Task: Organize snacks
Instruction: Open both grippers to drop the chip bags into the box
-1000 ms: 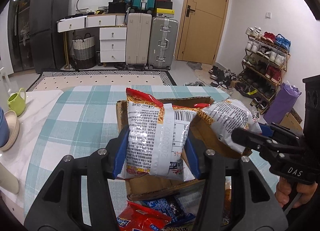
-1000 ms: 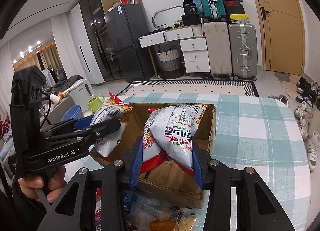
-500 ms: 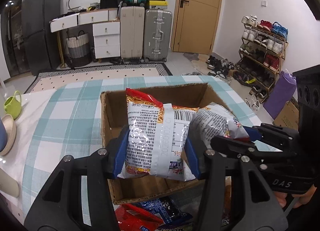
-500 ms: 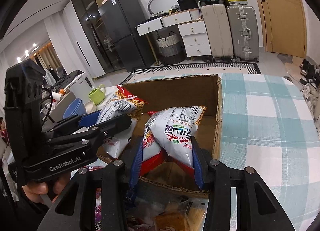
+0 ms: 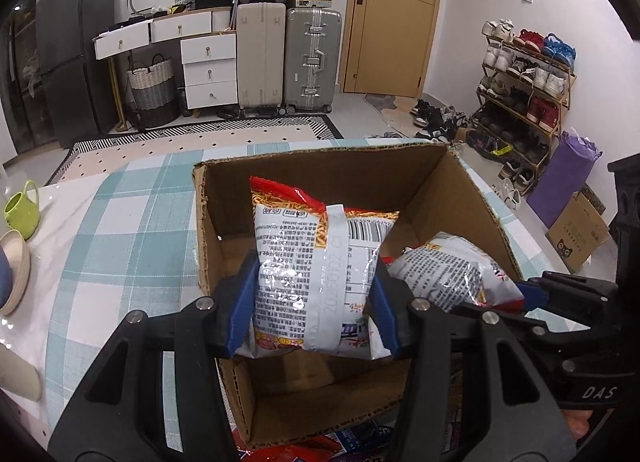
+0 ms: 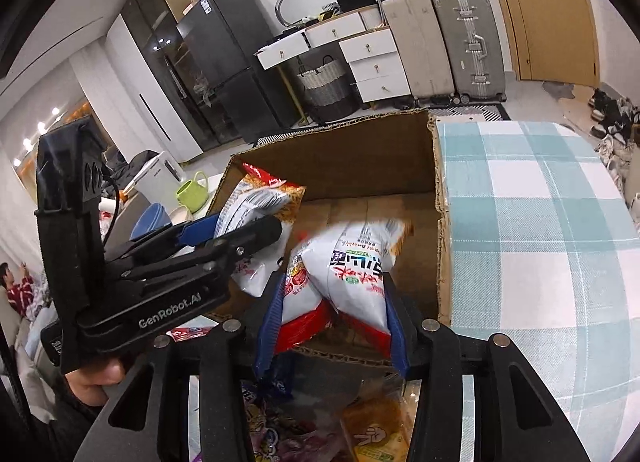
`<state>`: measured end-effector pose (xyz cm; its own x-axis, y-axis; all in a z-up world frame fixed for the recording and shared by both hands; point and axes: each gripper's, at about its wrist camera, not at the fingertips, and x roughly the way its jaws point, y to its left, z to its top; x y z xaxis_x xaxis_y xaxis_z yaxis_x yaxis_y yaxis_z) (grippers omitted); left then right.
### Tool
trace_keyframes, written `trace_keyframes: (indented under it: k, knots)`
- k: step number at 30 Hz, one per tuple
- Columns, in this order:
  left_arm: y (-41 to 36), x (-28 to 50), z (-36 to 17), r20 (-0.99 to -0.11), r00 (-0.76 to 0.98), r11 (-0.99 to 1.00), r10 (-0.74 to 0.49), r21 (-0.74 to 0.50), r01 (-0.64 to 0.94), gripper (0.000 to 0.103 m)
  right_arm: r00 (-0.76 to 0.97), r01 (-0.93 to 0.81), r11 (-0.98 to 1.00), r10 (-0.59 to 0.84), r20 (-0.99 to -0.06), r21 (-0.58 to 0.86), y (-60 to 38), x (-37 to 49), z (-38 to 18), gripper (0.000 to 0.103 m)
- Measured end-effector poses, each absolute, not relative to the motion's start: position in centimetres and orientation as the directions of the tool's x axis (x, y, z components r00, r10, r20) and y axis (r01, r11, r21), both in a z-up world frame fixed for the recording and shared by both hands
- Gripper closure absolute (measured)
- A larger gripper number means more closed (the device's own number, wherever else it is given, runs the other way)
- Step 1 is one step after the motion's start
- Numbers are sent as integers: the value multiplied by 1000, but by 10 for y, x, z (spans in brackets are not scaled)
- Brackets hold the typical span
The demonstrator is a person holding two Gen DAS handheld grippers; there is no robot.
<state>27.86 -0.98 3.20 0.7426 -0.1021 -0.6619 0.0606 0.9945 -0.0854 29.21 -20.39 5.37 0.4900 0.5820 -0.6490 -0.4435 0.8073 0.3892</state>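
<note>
Left tongs [image 5: 312, 302] clamped on an upright noodle packet [image 5: 316, 274]; right tongs [image 6: 332, 322] clamped on a second noodle packet [image 6: 352, 266]. Both packets are held inside the open cardboard box [image 5: 320, 165] on the checked tabletop [image 5: 132, 242].

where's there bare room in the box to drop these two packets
The cardboard box floor is bare along its far wall and in the left corner beyond the left packet. The near rim is crowded: both tongs and the right packet hang there, with loose snacks piled outside.
</note>
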Motion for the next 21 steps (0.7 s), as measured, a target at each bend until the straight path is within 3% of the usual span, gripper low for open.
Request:
trace_keyframes:
  k: [6,11,13,15,17,21]
  knots:
    - [-12,273,26,-679,728,995,-99,-69,71,54,539,-465,814,572,-619,348,-206,286,60,51]
    - [-16,260,28,-680,724,993,-115,-66,95,49,579,-477,809,583,-569,344,-220,276,75,29]
    - [-17,254,33,-674,730,994,-110,-61,93,30,597,-471,817,573,-561,333,-227,273,79,21]
    - [-16,244,41,-656,746,993,-114,-64,95,20,602,-467,817,575,-555,339,-235,269,83,11]
    - [-14,234,47,-649,751,993,-120,-75,94,19,601,-468,818,572,-558,336,-242,263,86,4]
    - [-13,210,57,-638,760,992,-124,-82,94,1,625,-454,840,537,-567,296,-253,250,86,1]
